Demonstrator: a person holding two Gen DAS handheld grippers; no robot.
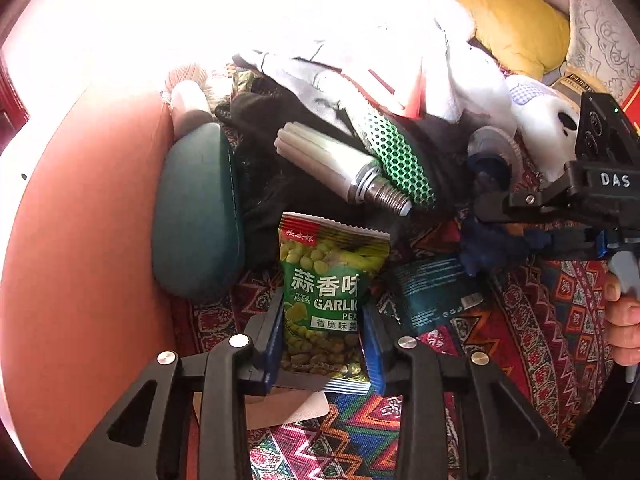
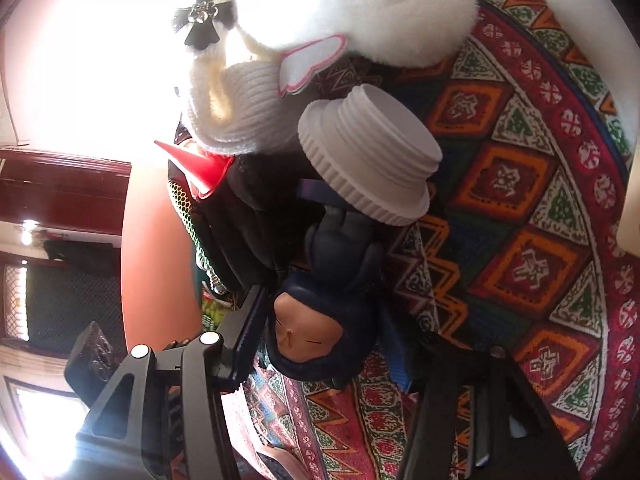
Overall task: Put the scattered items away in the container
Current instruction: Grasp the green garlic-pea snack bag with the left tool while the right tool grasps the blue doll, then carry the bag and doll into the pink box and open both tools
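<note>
A green garlic-pea snack packet stands upright between the blue pads of my left gripper, which is shut on its lower half above the patterned cloth. A dark blue hooded doll lies face up on the cloth, and my right gripper is shut on its head, one finger on each side. From the left wrist view, the right gripper reaches in from the right with the blue doll in its fingers. A salmon-orange curved surface borders the pile on the left; I cannot tell if it is the container.
A heap lies behind the packet: a dark green case, a white lamp bulb, a green honeycomb item, a teal packet and a white plush. Near the doll are a white threaded lid, a knitted hat and a red cone.
</note>
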